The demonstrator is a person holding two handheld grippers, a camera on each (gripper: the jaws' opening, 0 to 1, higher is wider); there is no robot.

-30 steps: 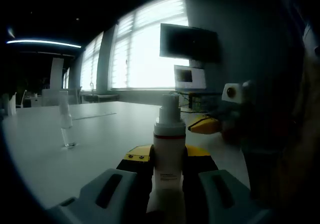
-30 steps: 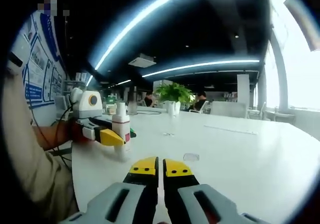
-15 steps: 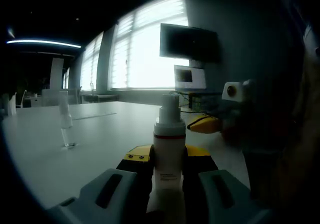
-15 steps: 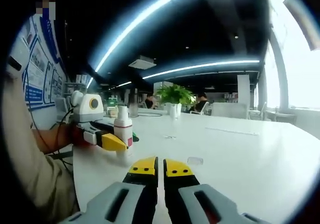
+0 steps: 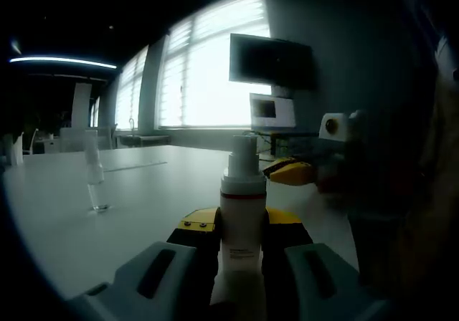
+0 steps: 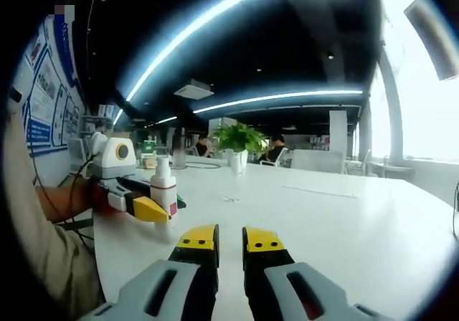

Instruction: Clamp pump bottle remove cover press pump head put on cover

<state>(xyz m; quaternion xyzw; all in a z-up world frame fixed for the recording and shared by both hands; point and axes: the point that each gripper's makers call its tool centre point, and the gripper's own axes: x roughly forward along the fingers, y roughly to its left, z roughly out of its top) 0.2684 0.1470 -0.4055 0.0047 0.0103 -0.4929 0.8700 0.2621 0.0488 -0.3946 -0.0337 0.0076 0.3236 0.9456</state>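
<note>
A white pump bottle (image 5: 242,213) stands upright between the yellow-tipped jaws of my left gripper (image 5: 240,226), which is shut on its body. Its pump head (image 5: 242,156) is bare. A clear cover (image 5: 93,181) stands apart on the white table (image 5: 150,192), to the left. My right gripper (image 5: 290,170) reaches in from the right, with its yellow tip close beside the pump head and not touching it. In the right gripper view, my right gripper (image 6: 229,238) has a narrow gap between its jaws and nothing in it. Ahead to the left, the left gripper (image 6: 159,205) holds the bottle (image 6: 163,188).
A dark monitor (image 5: 271,61) hangs by bright windows (image 5: 201,77) beyond the table. A potted plant (image 6: 240,138) stands at the table's far end, with seated people behind it. A person's sleeve (image 6: 32,235) is at the left edge. White tabletop (image 6: 344,221) stretches out to the right.
My right gripper's jaws have parted from touching to a narrow gap. Its tip has risen and come nearer the pump head. The left gripper and bottle have not moved.
</note>
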